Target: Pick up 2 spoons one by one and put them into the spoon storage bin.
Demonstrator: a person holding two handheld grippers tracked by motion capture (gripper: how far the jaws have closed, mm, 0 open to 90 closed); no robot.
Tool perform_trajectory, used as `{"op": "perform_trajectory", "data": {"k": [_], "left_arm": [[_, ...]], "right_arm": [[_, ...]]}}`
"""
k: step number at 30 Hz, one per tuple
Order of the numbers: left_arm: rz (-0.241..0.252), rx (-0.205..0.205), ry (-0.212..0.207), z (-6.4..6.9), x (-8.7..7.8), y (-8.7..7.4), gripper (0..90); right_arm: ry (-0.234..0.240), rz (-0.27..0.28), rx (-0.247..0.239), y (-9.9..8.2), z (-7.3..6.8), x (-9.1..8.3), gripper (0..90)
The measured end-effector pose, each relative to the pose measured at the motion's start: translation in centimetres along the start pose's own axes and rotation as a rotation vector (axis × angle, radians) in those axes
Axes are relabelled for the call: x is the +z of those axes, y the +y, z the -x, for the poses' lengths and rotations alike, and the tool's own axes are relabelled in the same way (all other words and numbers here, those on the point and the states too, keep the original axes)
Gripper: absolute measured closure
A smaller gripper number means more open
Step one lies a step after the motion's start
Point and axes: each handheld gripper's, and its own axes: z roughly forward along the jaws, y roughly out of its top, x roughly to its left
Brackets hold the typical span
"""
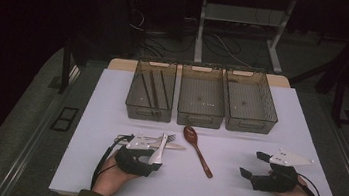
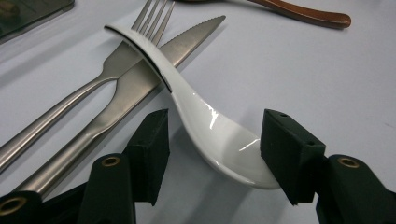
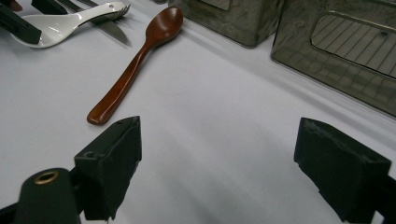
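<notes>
— What did we count on the table [image 1: 111, 100]?

— Three bins [image 1: 201, 103] at twelve o'clock, one wooden spoon [image 1: 198, 150] at the centre, and one fork [image 2: 84, 88], one knife [image 2: 140, 79] and one white spoon [image 2: 210, 130] at eight o'clock.

— And the fingers?

— We saw the left gripper [image 2: 215, 154] spread around the white spoon's bowl, one pad touching it. The right gripper [image 3: 233, 163] gaped wide at four o'clock, holding nothing.

Black grippers [image 1: 140, 160], brass-coloured screws, grey plates, black cables, olive sleeves.

Dim high view with dark surroundings; gripper views brighter, glare streaks on the white spoon [image 2: 219, 135], near jaws soft.
</notes>
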Motion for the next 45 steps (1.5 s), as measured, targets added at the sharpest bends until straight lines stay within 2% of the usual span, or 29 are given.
{"op": "perform_trajectory", "data": {"k": [1,20,28,38,45], "left_arm": [[0.007,-0.013,0.0,0.1,0.1,0.0,42.3],[-0.026,0.007,-0.005,0.4,0.2,0.3,55.1],[-0.042,-0.006,0.004,0.5,0.2,0.5,61.2],[-0.052,-0.003,0.026,0.8,0.1,0.9,69.7],[-0.047,0.006,0.027,1.0,-0.1,1.1,76.2]], "right_arm": [[0.0,0.0,0.0,0.0,0.0,0.0,14.8],[0.001,0.0,0.0,0.0,0.0,0.0,14.8],[0.002,-0.002,0.0,0.0,0.0,0.0,14.8],[0.002,-0.002,0.0,0.0,0.0,0.0,14.8],[0.002,0.0,-0.001,0.0,0.0,0.0,14.8]]}}
